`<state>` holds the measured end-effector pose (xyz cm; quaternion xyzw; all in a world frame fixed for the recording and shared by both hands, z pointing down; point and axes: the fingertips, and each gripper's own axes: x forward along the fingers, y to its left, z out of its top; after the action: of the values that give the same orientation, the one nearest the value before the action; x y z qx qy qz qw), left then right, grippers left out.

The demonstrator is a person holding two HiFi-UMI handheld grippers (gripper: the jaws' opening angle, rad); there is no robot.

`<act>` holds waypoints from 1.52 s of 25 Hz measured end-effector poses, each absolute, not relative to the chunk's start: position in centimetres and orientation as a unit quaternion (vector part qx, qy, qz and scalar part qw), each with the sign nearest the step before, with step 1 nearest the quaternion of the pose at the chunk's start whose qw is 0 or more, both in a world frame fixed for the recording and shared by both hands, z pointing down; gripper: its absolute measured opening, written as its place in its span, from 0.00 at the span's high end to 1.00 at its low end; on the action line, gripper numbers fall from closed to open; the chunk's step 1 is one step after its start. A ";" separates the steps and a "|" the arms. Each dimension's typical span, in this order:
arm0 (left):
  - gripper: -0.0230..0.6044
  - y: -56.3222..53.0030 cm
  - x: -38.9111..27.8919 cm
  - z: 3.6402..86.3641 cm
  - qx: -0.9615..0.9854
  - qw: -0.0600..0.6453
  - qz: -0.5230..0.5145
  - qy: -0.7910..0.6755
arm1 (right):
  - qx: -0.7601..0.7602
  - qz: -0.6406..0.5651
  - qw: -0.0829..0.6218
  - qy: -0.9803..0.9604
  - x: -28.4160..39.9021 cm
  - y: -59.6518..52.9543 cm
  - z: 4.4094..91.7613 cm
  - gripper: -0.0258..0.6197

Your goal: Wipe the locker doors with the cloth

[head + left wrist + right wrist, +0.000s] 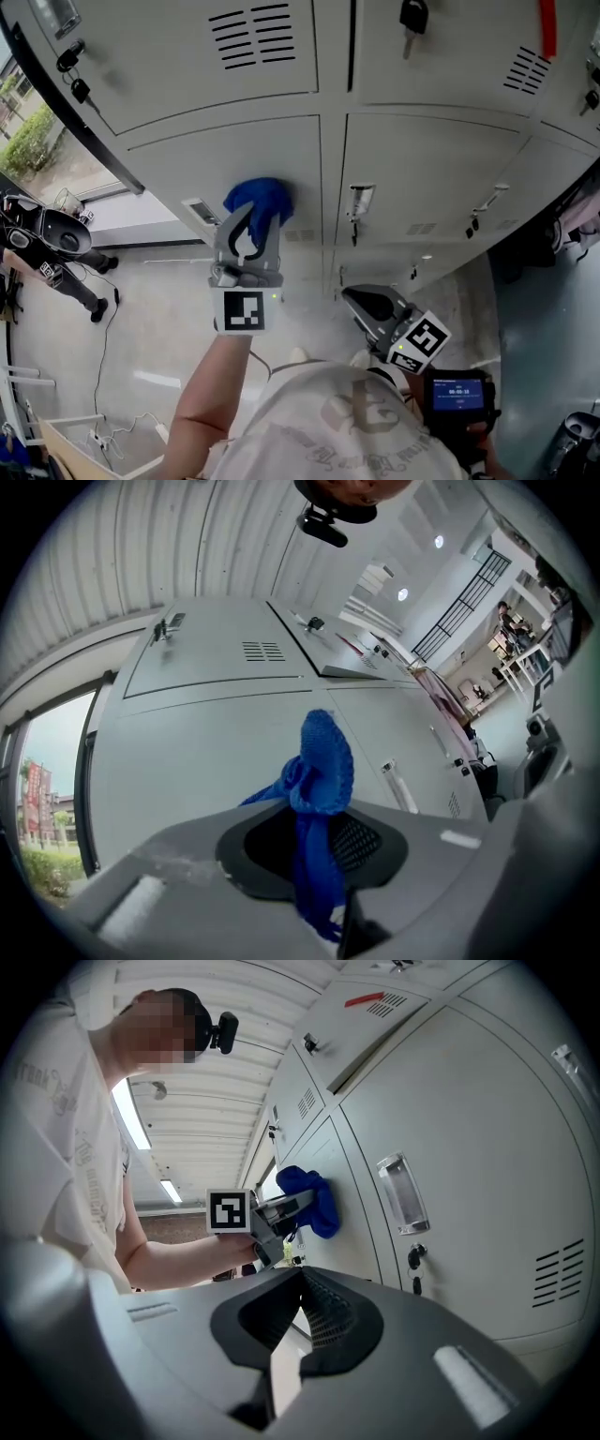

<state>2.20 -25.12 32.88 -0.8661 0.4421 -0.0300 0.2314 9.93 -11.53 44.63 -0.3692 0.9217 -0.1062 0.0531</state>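
Note:
A blue cloth (262,201) is bunched against a lower light-grey locker door (234,169), close to its right edge. My left gripper (250,225) is shut on the cloth and holds it to the door. In the left gripper view the cloth (322,772) rises out of the closed jaws of the left gripper (314,834), in front of the door (187,752). My right gripper (356,298) hangs lower right, shut and empty, away from the lockers. The right gripper view shows the right gripper (302,1283), with the cloth (309,1198) and the left gripper (274,1213) beyond.
The neighbouring door has a recessed handle (360,201) (402,1192) with a key (414,1258) under it. Keys hang from upper locks (412,19). A red tag (547,26) sits top right. Black equipment on a stand (52,246) occupies the floor at left. A small lit screen (458,393) is near my right hand.

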 end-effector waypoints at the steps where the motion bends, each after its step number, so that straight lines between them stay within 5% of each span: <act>1: 0.84 -25.0 3.0 33.0 -0.867 0.238 -0.041 0.436 | -0.370 -0.106 0.054 0.921 10.1 -11.6 44.6 0.95; 22: 0.84 -22.9 12.4 36.8 -0.907 0.246 -0.099 0.327 | -0.392 -0.115 0.071 0.910 12.9 -11.9 44.8 0.95; 30: 0.84 -23.7 9.1 37.8 -0.879 0.291 -0.148 0.346 | -0.383 -0.121 0.081 0.912 12.4 -12.4 44.5 0.95; 38: 0.84 -25.5 2.2 39.4 -0.853 0.264 -0.177 0.414 | -0.361 -0.148 0.099 0.915 10.9 -13.2 44.4 0.95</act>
<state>2.19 -25.55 39.41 -0.8528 0.4144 -0.1770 0.2641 10.94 -13.23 44.37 -0.3612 0.9154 -0.1480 0.0989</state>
